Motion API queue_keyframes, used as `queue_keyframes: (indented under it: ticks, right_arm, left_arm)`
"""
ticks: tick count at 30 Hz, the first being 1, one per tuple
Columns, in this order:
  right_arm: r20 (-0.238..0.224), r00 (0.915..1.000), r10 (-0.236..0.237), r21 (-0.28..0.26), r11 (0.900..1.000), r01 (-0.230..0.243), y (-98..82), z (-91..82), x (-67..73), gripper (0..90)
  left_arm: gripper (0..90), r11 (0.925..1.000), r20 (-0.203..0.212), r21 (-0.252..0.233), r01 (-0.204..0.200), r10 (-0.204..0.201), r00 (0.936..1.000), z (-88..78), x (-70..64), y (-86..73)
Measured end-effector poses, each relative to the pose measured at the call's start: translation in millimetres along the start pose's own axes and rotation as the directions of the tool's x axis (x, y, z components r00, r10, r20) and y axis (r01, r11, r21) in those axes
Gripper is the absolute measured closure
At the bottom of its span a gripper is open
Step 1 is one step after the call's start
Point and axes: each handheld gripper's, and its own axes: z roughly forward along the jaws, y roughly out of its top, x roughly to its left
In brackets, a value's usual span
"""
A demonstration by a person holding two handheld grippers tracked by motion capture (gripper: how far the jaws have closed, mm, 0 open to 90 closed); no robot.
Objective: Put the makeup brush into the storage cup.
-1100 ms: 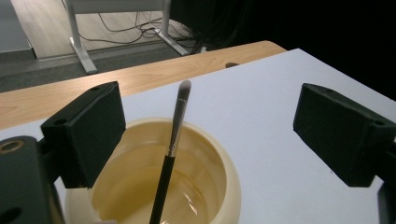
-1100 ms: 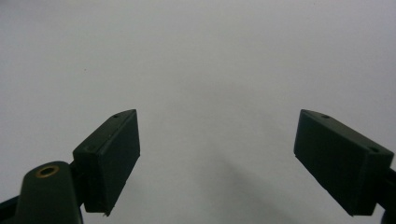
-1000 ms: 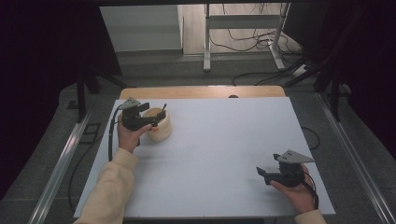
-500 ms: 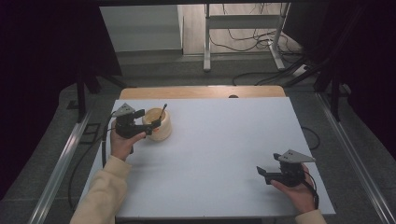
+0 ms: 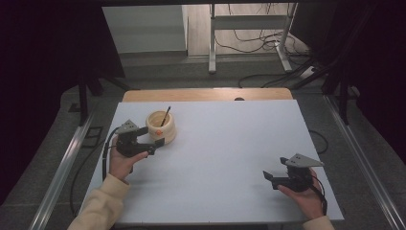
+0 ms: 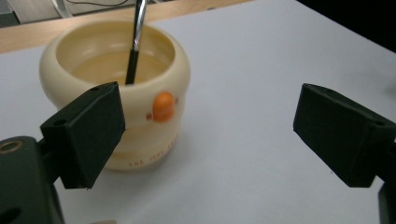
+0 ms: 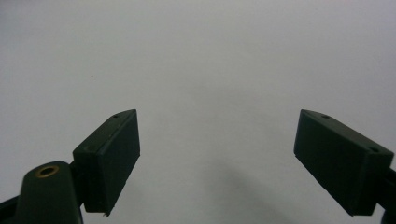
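Hovering just short of the cup (image 5: 161, 126), the left tongs (image 5: 154, 143) sit wide open and empty, the cream cup standing just beyond them at the far-left part of the white surface (image 5: 230, 158). The cup lies ahead and slightly left of the tongs' line: in the left gripper view the cup (image 6: 116, 88) sits behind the left jaw, not between the two, so a grasp looks to need a small swing that way. A thin brush (image 5: 165, 116) stands in the cup, its long axis tilted up and away. The right tongs (image 5: 272, 178) are well apart from the cup, near the front-right, also fully spread and holding nothing; the left hand (image 5: 122, 160) is clearly nearer. The left gripper view adds an orange knob (image 6: 164, 106) and faint lettering on the cup's wall; the high view gives the layout.
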Motion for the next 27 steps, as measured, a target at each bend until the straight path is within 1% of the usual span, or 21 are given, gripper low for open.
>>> queue_keyframes:
  ticks: [2, 8, 14, 20, 24, 25, 27]
  right_arm:
    - [-0.003, 1.0000, -0.003, -0.001, 1.000, 0.003, 0.1, -0.1, 1.1, 14.8]
    - [-0.001, 1.0000, -0.005, 0.002, 1.000, 0.005, 1.2, 1.1, 1.9, 14.8]
    - [-0.004, 1.0000, -0.006, 0.007, 1.000, 0.006, 0.7, 1.8, 1.9, 14.8]
    - [-0.005, 1.0000, -0.007, 0.011, 1.000, 0.007, -0.5, 1.3, 1.6, 14.8]
    - [-0.008, 0.9999, -0.011, 0.017, 1.000, 0.011, -0.7, 1.4, 2.4, 14.8]
    - [-0.008, 0.9999, -0.012, 0.016, 1.000, 0.013, -0.9, 1.4, 2.7, 14.8]
    - [-0.009, 0.9999, -0.014, 0.018, 1.000, 0.014, -1.1, 1.4, 3.2, 14.8]
  left_arm:
    - [9.4, 0.9999, 0.006, 0.010, 0.000, 0.000, 1.0000, -3.0, -3.2, -5.6]
    - [9.0, 0.9984, 0.006, 0.046, -0.034, 0.034, 0.9994, -9.8, -15.1, -20.4]
    - [9.0, 0.9960, 0.019, 0.085, -0.029, 0.028, 0.9994, -13.9, -23.0, -36.3]
    - [9.1, 0.9935, 0.025, 0.109, -0.034, 0.031, 0.9992, -18.9, -28.6, -50.3]
    - [9.1, 0.9895, 0.035, 0.139, -0.040, 0.036, 0.9988, -20.2, -34.8, -61.6]
    - [9.1, 0.9884, 0.031, 0.147, -0.040, 0.035, 0.9989, -20.3, -36.2, -65.0]
    - [9.6, 0.9861, 0.027, 0.164, -0.025, 0.021, 0.9994, -19.5, -38.4, -71.1]
